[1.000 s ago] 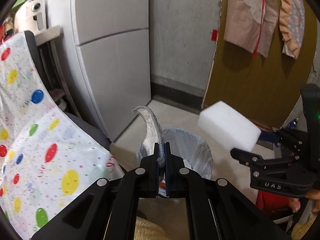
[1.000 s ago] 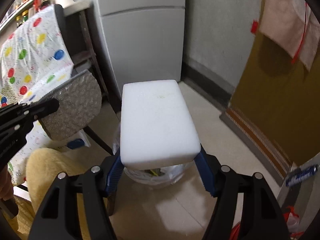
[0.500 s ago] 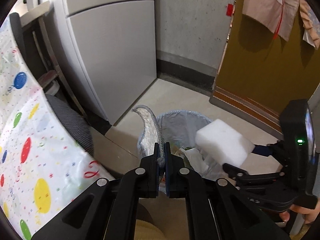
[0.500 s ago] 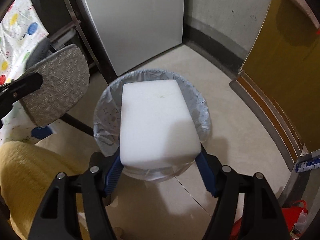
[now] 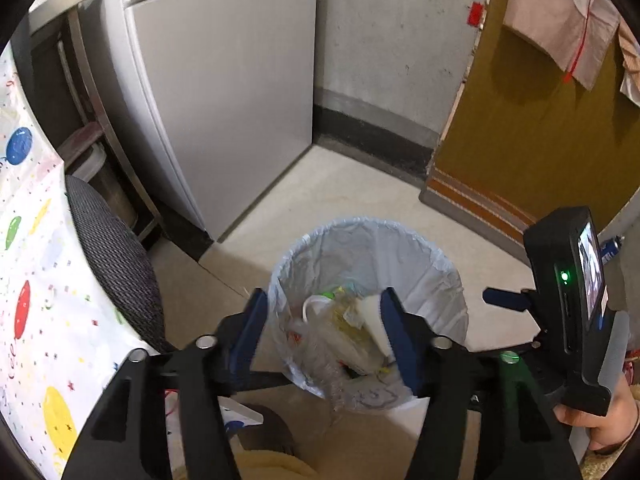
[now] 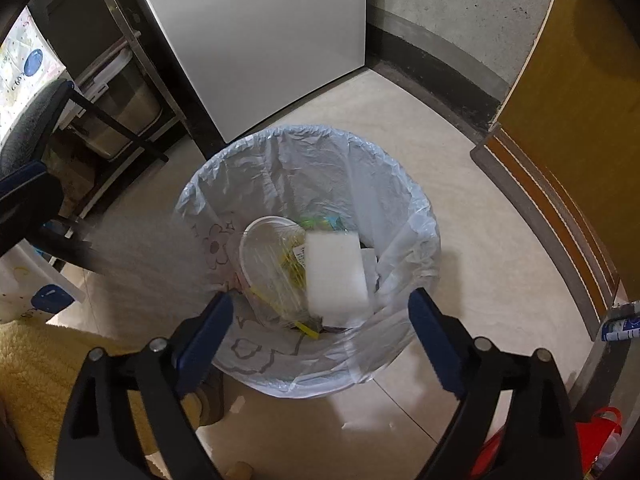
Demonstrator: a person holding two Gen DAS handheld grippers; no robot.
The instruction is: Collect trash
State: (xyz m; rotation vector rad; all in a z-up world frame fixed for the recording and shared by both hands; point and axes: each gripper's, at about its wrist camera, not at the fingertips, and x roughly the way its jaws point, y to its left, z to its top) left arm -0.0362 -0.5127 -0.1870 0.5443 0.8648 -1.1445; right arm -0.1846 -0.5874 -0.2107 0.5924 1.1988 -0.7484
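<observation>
We hold the left gripper (image 5: 322,320) and right gripper (image 6: 320,312) over the lined bin (image 6: 280,152), jaws just spread wide and empty; the white foam block (image 6: 336,276) lies inside the bin on other rubbish

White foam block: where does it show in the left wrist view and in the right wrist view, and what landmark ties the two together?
Left wrist: the white foam block is low and right of centre, inside the bin, partly hidden by a tool finger.
Right wrist: the block is at centre, lying on the rubbish in the bin.
Shared landmark: the bin's plastic liner, with the grey fridge behind it.
</observation>
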